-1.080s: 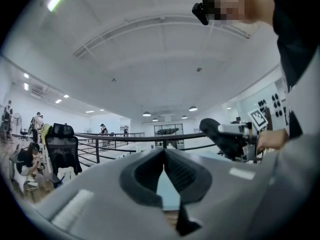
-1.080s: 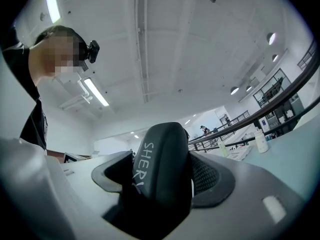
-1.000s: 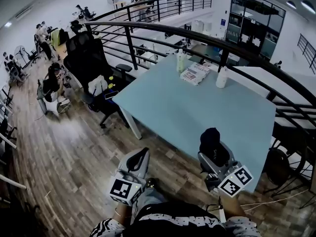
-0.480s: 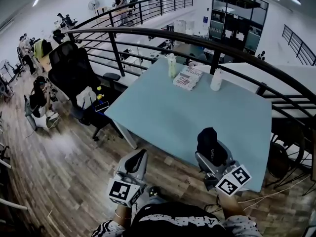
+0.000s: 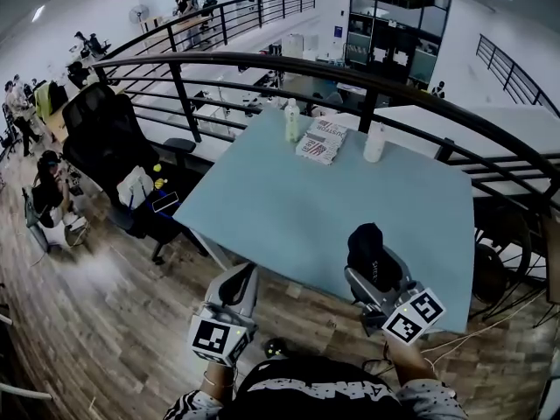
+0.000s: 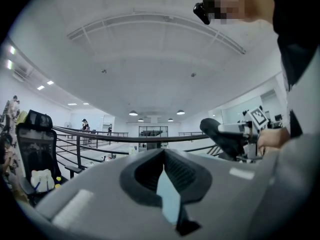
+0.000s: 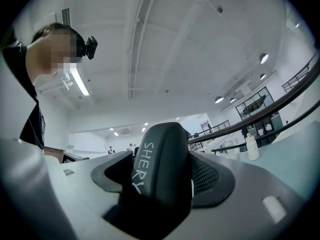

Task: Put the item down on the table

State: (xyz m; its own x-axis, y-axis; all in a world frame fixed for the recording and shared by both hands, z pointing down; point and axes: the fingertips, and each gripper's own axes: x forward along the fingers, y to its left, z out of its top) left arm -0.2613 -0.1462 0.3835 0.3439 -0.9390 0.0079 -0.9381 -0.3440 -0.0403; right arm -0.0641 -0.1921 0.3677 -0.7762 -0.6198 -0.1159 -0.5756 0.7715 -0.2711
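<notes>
The item (image 5: 371,250), a dark rounded object with white lettering on its side, is clamped between the jaws of my right hand-held gripper (image 5: 376,274). It is held up above the near edge of the surface (image 5: 289,208), toward the near right corner, and does not appear to touch it.

Procedure, as I judge it:
1. Carry the item further in over the surface, clear of the near edge, so it cannot roll off once freed.
2. Pitch the jaws down. They point upward now, so opening here would drop the item instead of setting it down.
3. Lower until the item rests on the surface, then part the jaws and draw back toward the near edge.
4. Keep to the near half. A bottle (image 5: 291,121), a printed packet (image 5: 320,140) and a white bottle (image 5: 374,143) stand along the far edge, well apart from the item.

Pose: the right hand-held gripper is tilted steeply up, its marker cube (image 5: 413,316) toward me and off the surface's near edge. My left hand-held gripper (image 5: 238,291) is over the wooden floor (image 5: 96,322), just off the same edge. Its jaws are together, hold nothing, and angle up toward the surface.
</notes>
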